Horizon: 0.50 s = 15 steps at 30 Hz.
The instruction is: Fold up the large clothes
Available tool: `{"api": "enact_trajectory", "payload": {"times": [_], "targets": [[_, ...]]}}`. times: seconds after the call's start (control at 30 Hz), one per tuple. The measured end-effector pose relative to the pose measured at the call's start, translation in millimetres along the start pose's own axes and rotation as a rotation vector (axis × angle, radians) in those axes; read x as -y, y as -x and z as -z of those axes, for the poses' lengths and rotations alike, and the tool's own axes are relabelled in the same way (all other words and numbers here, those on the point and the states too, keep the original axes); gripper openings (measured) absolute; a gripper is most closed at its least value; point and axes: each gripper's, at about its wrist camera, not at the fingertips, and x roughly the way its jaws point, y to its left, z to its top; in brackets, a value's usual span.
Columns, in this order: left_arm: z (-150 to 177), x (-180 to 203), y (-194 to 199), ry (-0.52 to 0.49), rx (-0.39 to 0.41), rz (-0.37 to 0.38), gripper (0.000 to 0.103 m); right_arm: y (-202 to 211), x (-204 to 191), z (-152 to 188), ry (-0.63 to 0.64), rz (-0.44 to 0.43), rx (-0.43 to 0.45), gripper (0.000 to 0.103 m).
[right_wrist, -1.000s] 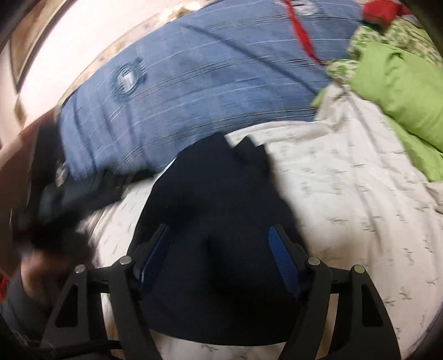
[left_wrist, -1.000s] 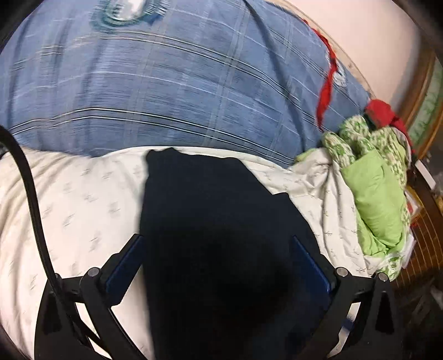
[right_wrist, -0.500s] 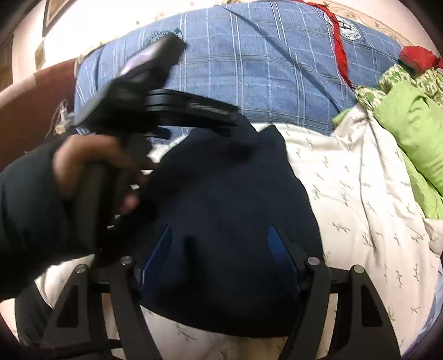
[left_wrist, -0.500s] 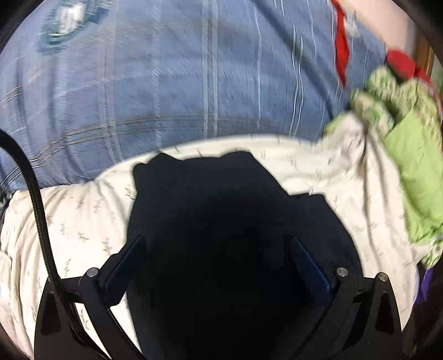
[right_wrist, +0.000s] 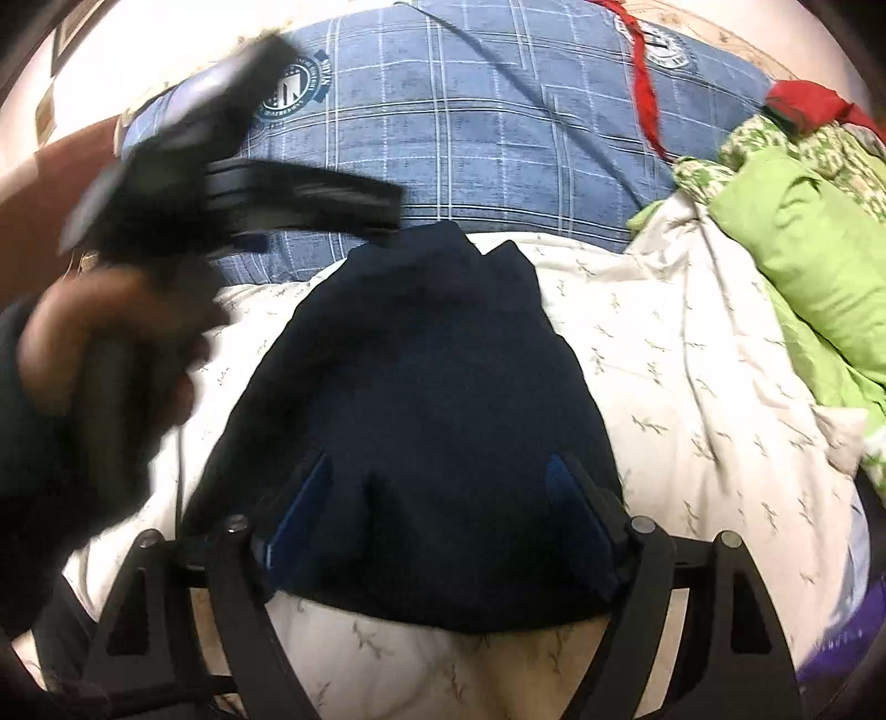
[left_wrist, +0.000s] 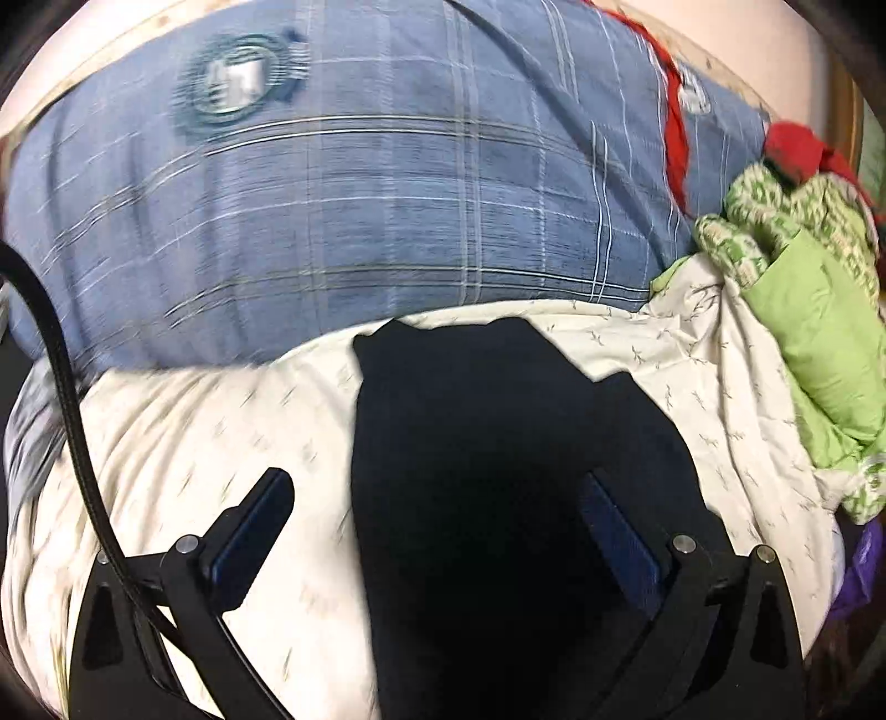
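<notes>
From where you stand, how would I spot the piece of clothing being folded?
Find the big blue plaid pillow at the head of the bed. Just below it, on the cream leaf-print sheet, lies the dark navy garment. It is the only plain dark item; the green bundle to its right is bright.

A bedroom in a home is shown. A bed is covered by a white sheet (right_wrist: 692,399) printed with small sprigs. A blue plaid pillow (right_wrist: 470,122) is propped at the sheet's far edge against a pale wall (left_wrist: 736,50). Green bedding (right_wrist: 814,266) is heaped on the sheet's right side.
</notes>
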Motion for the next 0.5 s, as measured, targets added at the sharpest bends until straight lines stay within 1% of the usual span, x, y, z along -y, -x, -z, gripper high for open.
{"api": "enact_trajectory", "payload": {"times": [0.1,0.13,0.23,0.33,0.47,0.5], "targets": [[36.6,-22.0,38.4,0.087,-0.008,-0.024,0.102,9.7,-7.2,-0.7,-0.011,0.031,-0.025,0.081],[44.9,-26.2,47.2,0.103,-0.010,-0.031,0.102,13.9,-8.8,-1.4,-0.016,0.038,-0.028,0.081],[83.2,-41.0,85.5,0.164,-0.018,-0.063,0.102,33.3,-20.1,3.8,-0.031,0.045,-0.039,0.081],[113.2,-49.0,115.8,0.172,-0.027,-0.090,0.102,54.2,-30.9,6.7,-0.030,0.042,-0.027,0.082],[138.8,-55.4,150.3,0.186,-0.017,-0.143,0.102,76.9,-46.2,10.4,0.002,0.068,-0.012,0.085],[144.2,-55.8,160.7,0.194,-0.014,-0.140,0.102,81.5,-49.1,11.8,0.008,0.076,-0.012,0.086]]}}
